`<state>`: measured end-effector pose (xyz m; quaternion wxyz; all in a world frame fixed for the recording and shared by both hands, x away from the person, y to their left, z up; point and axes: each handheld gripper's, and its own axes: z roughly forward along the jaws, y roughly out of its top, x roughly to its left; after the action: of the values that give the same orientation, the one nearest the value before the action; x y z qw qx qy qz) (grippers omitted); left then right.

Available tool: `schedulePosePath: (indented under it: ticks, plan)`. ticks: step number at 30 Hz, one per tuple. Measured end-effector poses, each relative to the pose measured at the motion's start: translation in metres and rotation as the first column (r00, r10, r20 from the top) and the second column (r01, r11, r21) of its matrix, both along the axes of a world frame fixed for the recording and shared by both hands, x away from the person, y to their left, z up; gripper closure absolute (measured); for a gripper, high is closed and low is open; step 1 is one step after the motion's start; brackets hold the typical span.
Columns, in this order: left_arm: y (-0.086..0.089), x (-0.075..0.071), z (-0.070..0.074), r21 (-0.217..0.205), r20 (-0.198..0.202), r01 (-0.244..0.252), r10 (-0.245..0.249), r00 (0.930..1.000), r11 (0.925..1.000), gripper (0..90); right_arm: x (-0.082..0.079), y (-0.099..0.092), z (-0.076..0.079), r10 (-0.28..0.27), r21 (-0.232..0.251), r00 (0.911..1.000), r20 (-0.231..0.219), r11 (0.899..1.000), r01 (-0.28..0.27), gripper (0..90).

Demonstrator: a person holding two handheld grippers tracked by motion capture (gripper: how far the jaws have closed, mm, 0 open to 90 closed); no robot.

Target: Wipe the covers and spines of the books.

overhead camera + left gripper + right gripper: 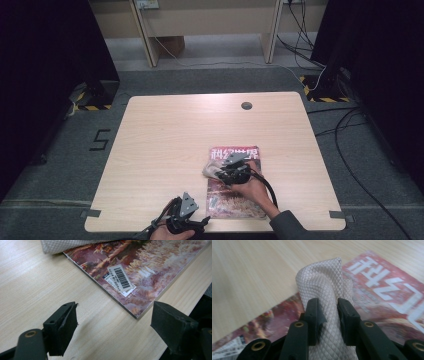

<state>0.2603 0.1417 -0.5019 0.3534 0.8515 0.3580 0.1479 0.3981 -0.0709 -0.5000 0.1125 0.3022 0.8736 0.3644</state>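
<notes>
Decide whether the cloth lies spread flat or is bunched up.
Bunched up. The cloth rises in a crumpled fold, pinched between the right tongs over the magazine.

Large white Chinese characters run across the red top band of the magazine (387, 290), just beyond the right tool (329, 315); their exact reading is unclear. A white barcode sticker (121, 280) sits on the magazine's cover ahead of the left tool (115, 332), its print too small. A black "5" (100, 140) marks the floor.

right gripper (329, 315) jaws pinch the quilted white cloth (324, 285), bunched upright over the magazine (387, 290) on the table (249, 277).
</notes>
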Motion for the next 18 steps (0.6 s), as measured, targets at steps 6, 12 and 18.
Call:
schedulePosePath:
  ticks: [6,12,18]
  plan:
    - [0.000,0.000,0.000,0.001,-0.001,-0.001,0.001,1.0000,1.0000,20.4,0.012,-0.028,0.000,-0.087,0.001,0.9962,0.009,0.996,0.087,71.9]
    - [0.002,0.000,0.000,-0.001,-0.004,-0.009,0.009,1.0000,1.0000,20.2,0.002,-0.028,0.000,-0.073,-0.022,0.9969,0.030,0.997,0.073,72.8]
    - [0.002,0.001,-0.001,-0.001,-0.001,-0.008,0.008,1.0000,1.0000,20.2,-0.022,-0.015,-0.001,0.019,-0.012,0.9996,0.022,1.000,-0.018,73.1]
